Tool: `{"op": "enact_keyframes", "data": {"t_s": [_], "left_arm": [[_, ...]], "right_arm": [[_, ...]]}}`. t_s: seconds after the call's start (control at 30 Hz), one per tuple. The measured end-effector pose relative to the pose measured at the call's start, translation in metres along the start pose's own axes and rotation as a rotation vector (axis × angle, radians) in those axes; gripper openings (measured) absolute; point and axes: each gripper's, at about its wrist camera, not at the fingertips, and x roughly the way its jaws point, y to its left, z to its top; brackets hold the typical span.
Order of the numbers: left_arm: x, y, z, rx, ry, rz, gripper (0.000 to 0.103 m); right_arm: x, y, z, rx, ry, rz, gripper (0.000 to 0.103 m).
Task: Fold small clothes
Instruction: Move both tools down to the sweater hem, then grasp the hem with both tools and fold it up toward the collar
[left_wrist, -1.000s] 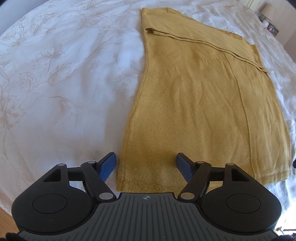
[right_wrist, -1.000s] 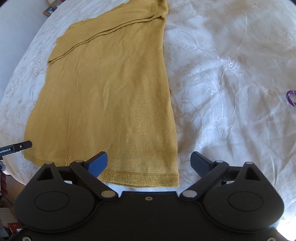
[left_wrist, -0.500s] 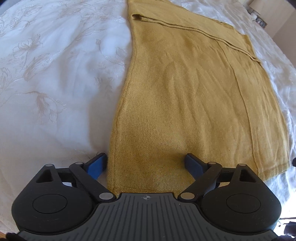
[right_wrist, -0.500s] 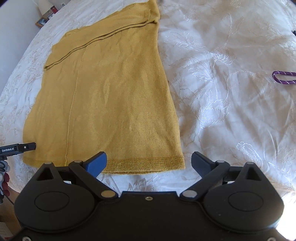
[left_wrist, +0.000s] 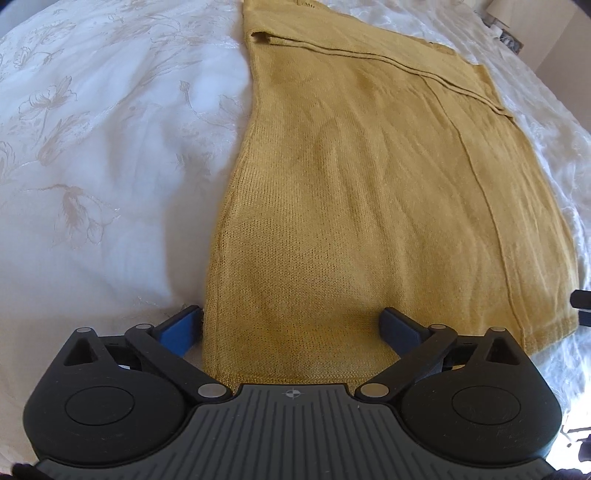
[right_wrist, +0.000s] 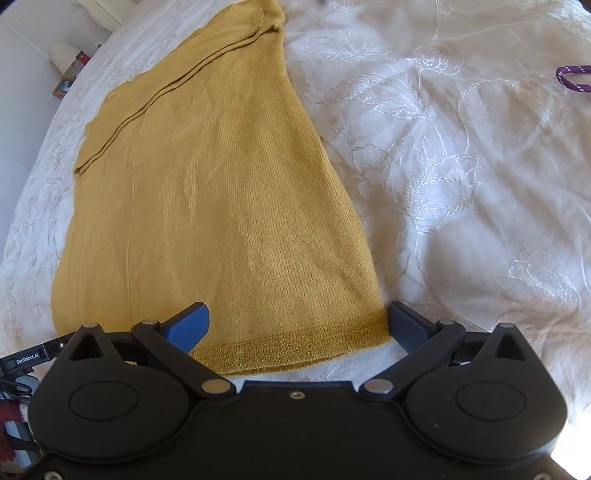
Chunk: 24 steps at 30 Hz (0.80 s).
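Observation:
A mustard-yellow knit garment (left_wrist: 369, 192) lies flat on a white embroidered bedspread (left_wrist: 92, 147), its hem nearest me. It also shows in the right wrist view (right_wrist: 229, 206). My left gripper (left_wrist: 291, 326) is open, its blue fingers straddling the garment's near left hem corner. My right gripper (right_wrist: 297, 325) is open, its fingers straddling the near right hem corner, with the glittery hem band (right_wrist: 295, 350) between them. Neither gripper holds cloth.
The white bedspread (right_wrist: 461, 166) stretches wide on both sides of the garment. A purple cord loop (right_wrist: 574, 77) lies at the far right. A bedside table with small items (right_wrist: 70, 70) stands beyond the bed's far left edge.
Both grippers have moved forward and down toward the hem. The hem corners now sit between the open fingers. The garment has not moved.

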Motion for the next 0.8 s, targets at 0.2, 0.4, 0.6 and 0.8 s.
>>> {"op": "enact_keyframes", "data": {"t_s": [0.2, 0.4, 0.6, 0.8], "left_arm": [[-0.007, 0.009, -0.003, -0.017, -0.014, -0.022, 0.102], [-0.019, 0.016, -0.005, -0.037, -0.046, -0.014, 0.074], [-0.026, 0.022, -0.005, -0.083, -0.052, -0.019, 0.051], [-0.020, 0.017, 0.000, -0.092, -0.040, 0.012, 0.053]], "right_arm": [[-0.004, -0.004, -0.002, -0.012, -0.019, 0.014, 0.103], [-0.008, -0.018, -0.001, -0.022, -0.039, 0.071, 0.103], [-0.005, -0.024, 0.005, -0.066, -0.009, 0.122, 0.103], [-0.004, -0.030, 0.015, -0.063, 0.039, 0.169, 0.103]]}}
